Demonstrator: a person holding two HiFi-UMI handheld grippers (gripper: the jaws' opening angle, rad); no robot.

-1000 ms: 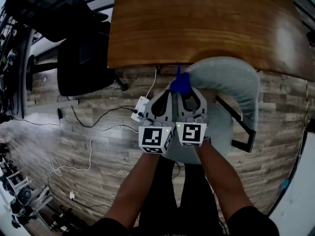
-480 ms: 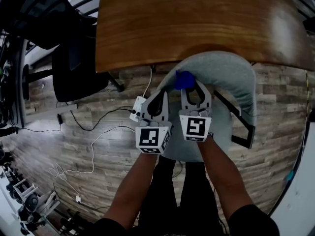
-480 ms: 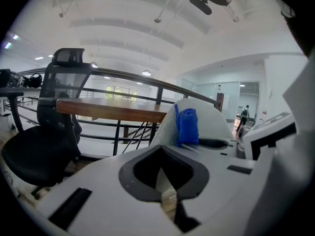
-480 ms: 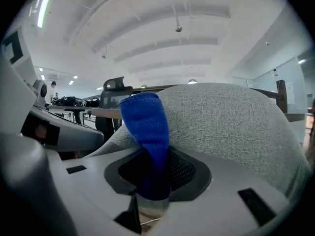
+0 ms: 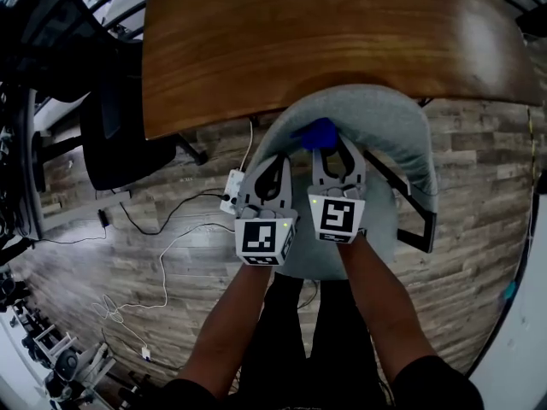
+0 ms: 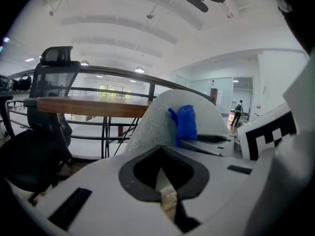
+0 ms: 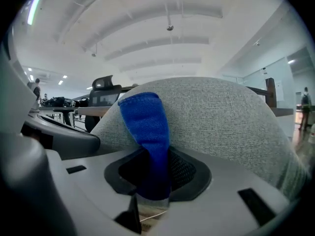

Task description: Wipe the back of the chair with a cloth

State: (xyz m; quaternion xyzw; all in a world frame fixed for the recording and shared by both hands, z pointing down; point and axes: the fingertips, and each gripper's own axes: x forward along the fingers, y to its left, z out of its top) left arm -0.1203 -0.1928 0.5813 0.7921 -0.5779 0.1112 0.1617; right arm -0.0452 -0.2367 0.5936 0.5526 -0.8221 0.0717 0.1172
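Note:
A grey upholstered chair (image 5: 389,135) stands pushed under a wooden table, its curved back (image 7: 226,117) facing me. My right gripper (image 5: 327,149) is shut on a blue cloth (image 5: 316,131), and the cloth (image 7: 146,132) lies pressed against the chair back near its top. In the left gripper view the same cloth (image 6: 186,123) shows to the right, against the chair back (image 6: 157,124). My left gripper (image 5: 267,171) sits just left of the right one, at the chair's left edge, shut with nothing in it.
The wooden table (image 5: 325,32) spans the top of the head view. A black office chair (image 5: 111,135) stands at the left. A white power strip (image 5: 231,192) and cables (image 5: 162,237) lie on the wood-plank floor. The chair's black armrest (image 5: 414,216) sits to the right.
The right gripper with the blue cloth has shifted right and onto the grey chair back. The left gripper stays close beside it. The view has drifted left across the table.

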